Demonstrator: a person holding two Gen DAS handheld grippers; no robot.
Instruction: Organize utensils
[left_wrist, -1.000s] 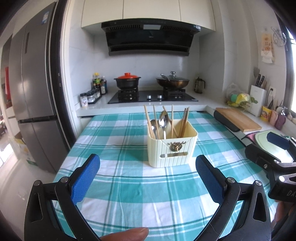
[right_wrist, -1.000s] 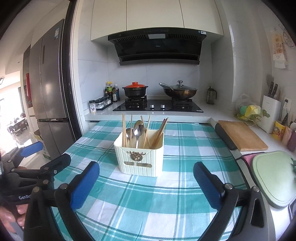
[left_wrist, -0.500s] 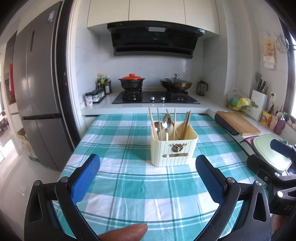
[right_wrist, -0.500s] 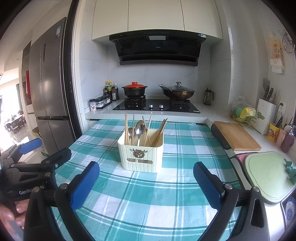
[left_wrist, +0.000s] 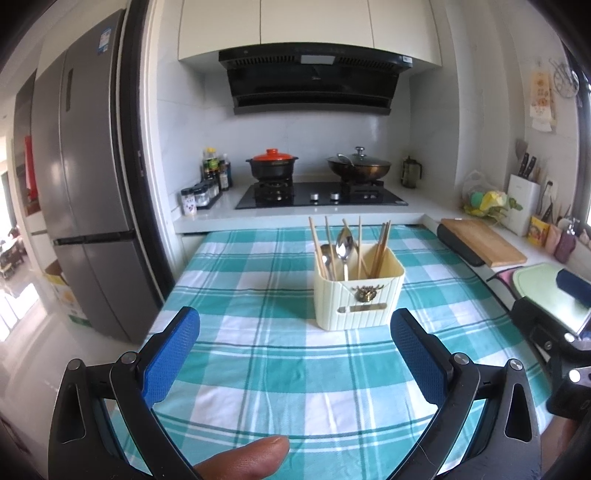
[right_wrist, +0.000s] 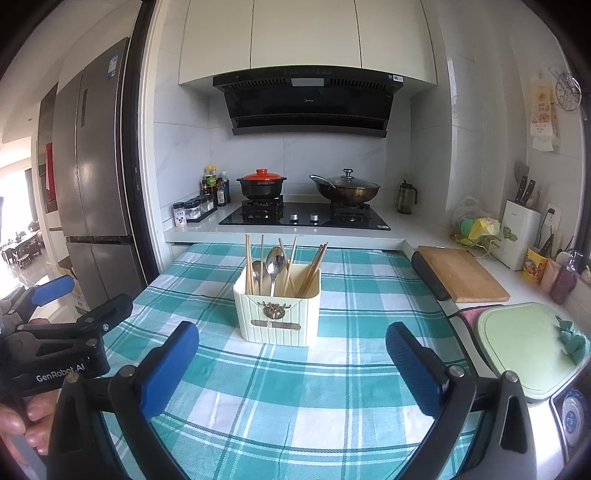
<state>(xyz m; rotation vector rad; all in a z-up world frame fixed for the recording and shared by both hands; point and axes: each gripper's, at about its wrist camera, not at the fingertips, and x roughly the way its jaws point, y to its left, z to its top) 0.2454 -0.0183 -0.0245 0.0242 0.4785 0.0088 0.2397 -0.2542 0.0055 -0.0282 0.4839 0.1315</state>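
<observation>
Both tools, left (left_wrist: 295, 354) and right (right_wrist: 291, 354), spread and empty above bench (left_wrist: 258, 369). Step: approach to holder (left_wrist: 358, 291). Next, probably: narrow pinch on one chopstick (left_wrist: 382, 243) or spoon (left_wrist: 344, 245).

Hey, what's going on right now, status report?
Left gripper and right gripper open, empty. Cream ribbed utensil holder upright on checked tablecloth. Nothing in between.

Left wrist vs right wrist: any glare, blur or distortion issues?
Left wrist: heavy fisheye bending the fridge, dark vignette corners, blurred fingertip at the bottom edge. Right wrist: same barrel warp, blown-out daylight at far left; utensil holder sharp in both.
</observation>
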